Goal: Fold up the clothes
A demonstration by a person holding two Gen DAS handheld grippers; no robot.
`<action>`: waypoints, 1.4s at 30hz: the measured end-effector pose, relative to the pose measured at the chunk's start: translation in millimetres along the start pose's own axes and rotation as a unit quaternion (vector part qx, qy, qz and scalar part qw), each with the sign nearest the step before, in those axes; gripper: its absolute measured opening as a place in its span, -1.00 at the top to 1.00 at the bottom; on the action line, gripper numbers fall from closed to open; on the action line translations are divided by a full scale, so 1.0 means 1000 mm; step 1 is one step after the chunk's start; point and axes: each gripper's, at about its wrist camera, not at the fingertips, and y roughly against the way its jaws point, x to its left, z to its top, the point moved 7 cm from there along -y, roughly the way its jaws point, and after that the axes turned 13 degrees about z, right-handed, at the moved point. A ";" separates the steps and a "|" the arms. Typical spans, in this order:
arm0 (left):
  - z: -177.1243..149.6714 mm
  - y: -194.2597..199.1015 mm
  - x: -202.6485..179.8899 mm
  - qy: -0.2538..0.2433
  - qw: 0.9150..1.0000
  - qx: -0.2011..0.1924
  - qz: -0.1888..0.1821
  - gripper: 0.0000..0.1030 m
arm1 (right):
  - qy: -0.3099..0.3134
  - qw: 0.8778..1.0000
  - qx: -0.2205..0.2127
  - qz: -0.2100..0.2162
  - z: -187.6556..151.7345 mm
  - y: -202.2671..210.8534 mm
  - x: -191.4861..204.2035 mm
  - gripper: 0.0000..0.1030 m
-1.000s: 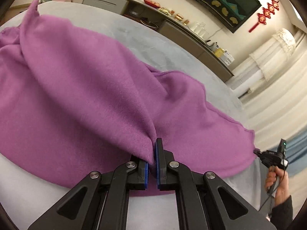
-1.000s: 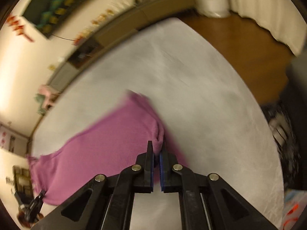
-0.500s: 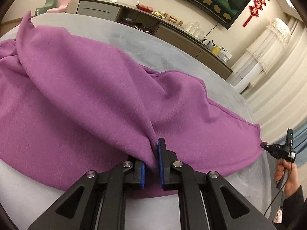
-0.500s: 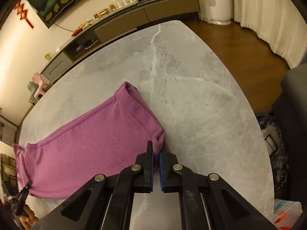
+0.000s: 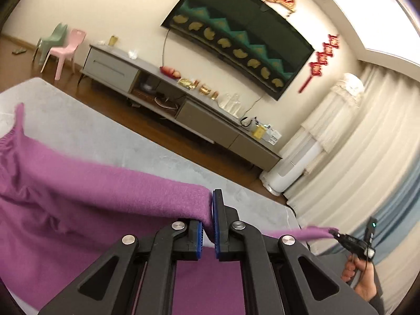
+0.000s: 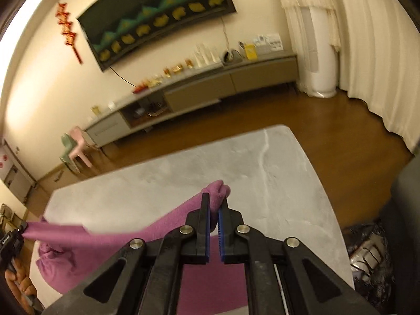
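A purple fleece garment (image 5: 105, 197) hangs lifted above the grey marble table (image 5: 78, 126), its top edge stretched between both grippers. My left gripper (image 5: 211, 197) has an edge of the fabric pinched between its blue pads, the jaws closing tight on it. From there the edge runs right to my right gripper (image 5: 338, 235), held in a person's hand (image 5: 359, 281). In the right wrist view, my right gripper (image 6: 214, 202) is shut on a bunched corner of the garment (image 6: 168, 225). The left gripper (image 6: 15, 233) grips the far end at the left edge. The lower cloth still rests on the table (image 6: 262, 170).
A long low cabinet (image 5: 199, 120) with small items stands against the far wall under a dark screen. Pink and green chairs (image 5: 68, 47) sit on the wood floor. A white tower unit (image 6: 320, 60) and curtains are at the right. A dark seat (image 6: 404, 210) adjoins the table.
Both grippers have risen and tilted up, lifting the garment's edge off the table. The cloth that lay spread out now hangs taut between them, and the room's wall fills the views.
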 end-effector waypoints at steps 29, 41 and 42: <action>-0.148 -0.053 0.049 -0.098 0.980 0.154 0.075 0.71 | -0.032 0.982 0.108 -0.150 -0.110 -0.009 -0.084 0.90; -0.132 0.002 0.059 -0.088 0.980 0.175 0.036 0.39 | 0.038 0.969 0.048 -0.240 -0.085 0.030 -0.054 0.06; -0.126 0.009 0.067 -0.082 0.982 0.168 0.039 0.39 | 0.059 0.973 0.045 -0.220 -0.083 0.029 -0.032 0.06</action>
